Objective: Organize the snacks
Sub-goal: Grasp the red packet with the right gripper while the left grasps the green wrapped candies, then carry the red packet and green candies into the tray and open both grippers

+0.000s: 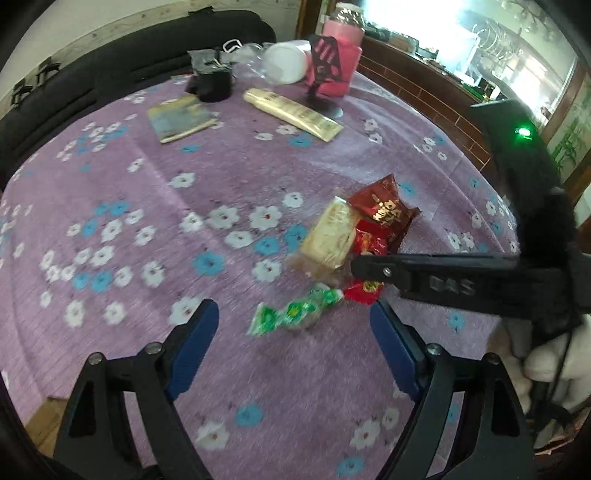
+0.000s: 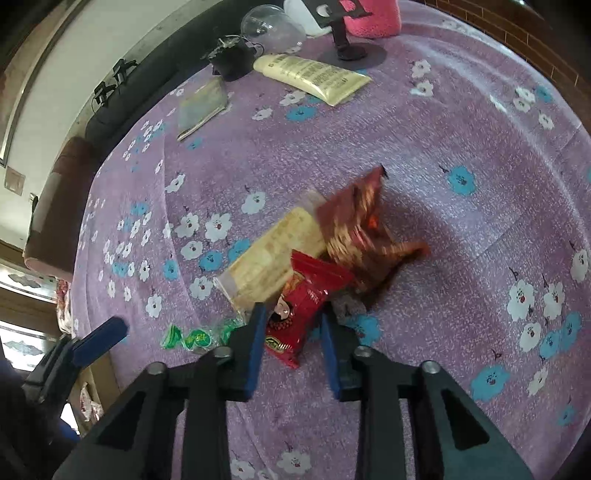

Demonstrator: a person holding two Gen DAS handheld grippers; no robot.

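A heap of snacks lies on the purple flowered tablecloth (image 1: 155, 229): a cream wafer pack (image 1: 328, 236) (image 2: 273, 254), a dark red foil pack (image 1: 384, 210) (image 2: 354, 229), a bright red packet (image 1: 364, 290) (image 2: 299, 306) and a green wrapped candy (image 1: 295, 310) (image 2: 195, 336). My left gripper (image 1: 293, 332) is open, with the green candy lying between its fingers. My right gripper (image 2: 293, 325) has its blue-padded fingers on either side of the bright red packet, close to it; contact is unclear. It enters the left wrist view (image 1: 369, 266) from the right, over the heap.
At the table's far side lie a cream tube (image 1: 291, 112) (image 2: 314, 75), a flat booklet (image 1: 181, 116) (image 2: 201, 107), a black pouch (image 1: 212, 79), a clear cup (image 2: 271, 26), a phone stand (image 1: 325, 74) and a pink knit item (image 1: 343, 59). A black sofa (image 1: 74, 77) runs behind.
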